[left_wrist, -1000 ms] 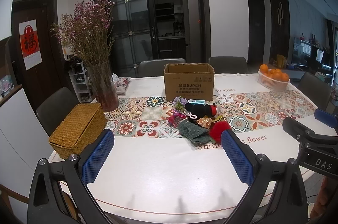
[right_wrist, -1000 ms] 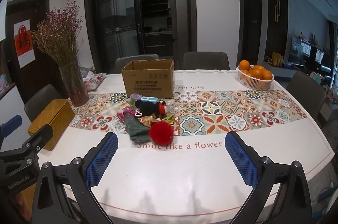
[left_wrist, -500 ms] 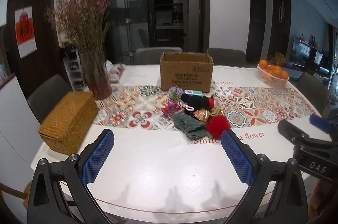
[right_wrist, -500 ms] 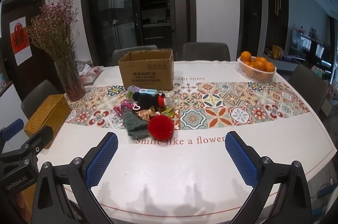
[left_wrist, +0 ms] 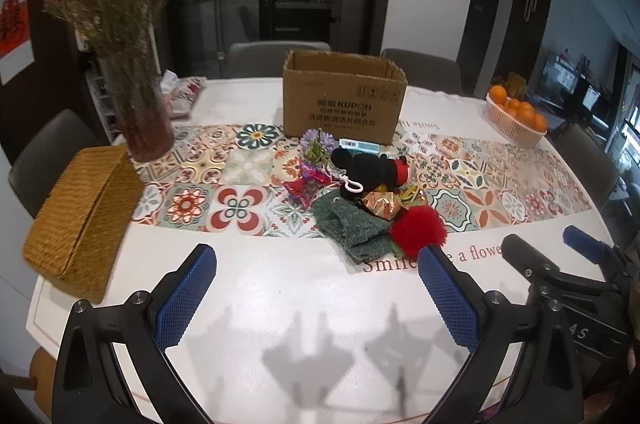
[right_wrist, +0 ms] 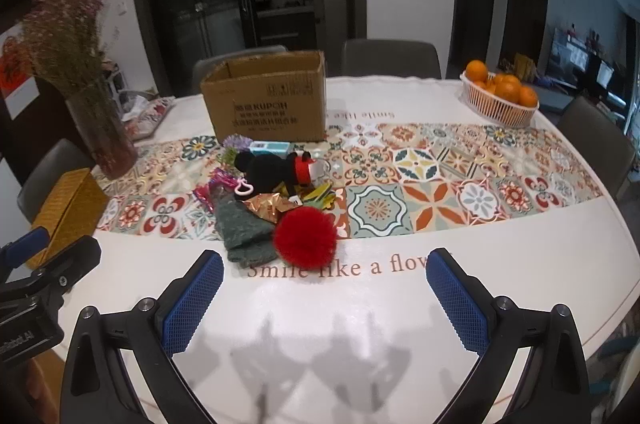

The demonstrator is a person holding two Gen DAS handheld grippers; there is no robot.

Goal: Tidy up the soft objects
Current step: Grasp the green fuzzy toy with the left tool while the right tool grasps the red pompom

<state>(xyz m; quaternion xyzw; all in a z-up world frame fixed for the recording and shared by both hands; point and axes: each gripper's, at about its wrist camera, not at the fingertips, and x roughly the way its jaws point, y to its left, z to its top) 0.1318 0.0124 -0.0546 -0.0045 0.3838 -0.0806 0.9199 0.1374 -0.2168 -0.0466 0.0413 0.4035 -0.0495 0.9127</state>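
Note:
A pile of small items lies mid-table: a red pompom (left_wrist: 418,231) (right_wrist: 306,235), a green knitted cloth (left_wrist: 352,228) (right_wrist: 244,232), a black plush toy (left_wrist: 368,166) (right_wrist: 276,166), gold foil (left_wrist: 380,202), a pink wrapper (left_wrist: 306,184) and a purple flower (left_wrist: 318,142). An open cardboard box (left_wrist: 344,98) (right_wrist: 268,100) stands behind the pile. My left gripper (left_wrist: 316,288) is open and empty, short of the pile. My right gripper (right_wrist: 326,292) is open and empty, just in front of the pompom.
A woven basket (left_wrist: 80,212) sits at the table's left edge, with a vase of dried flowers (left_wrist: 136,92) behind it. A basket of oranges (right_wrist: 500,100) stands at the far right. Chairs ring the table. The white table (right_wrist: 400,324) lies under both grippers.
Both grippers have moved forward and lower toward the pile, which looks nearer and larger. Both stay open. Nothing on the table has moved.

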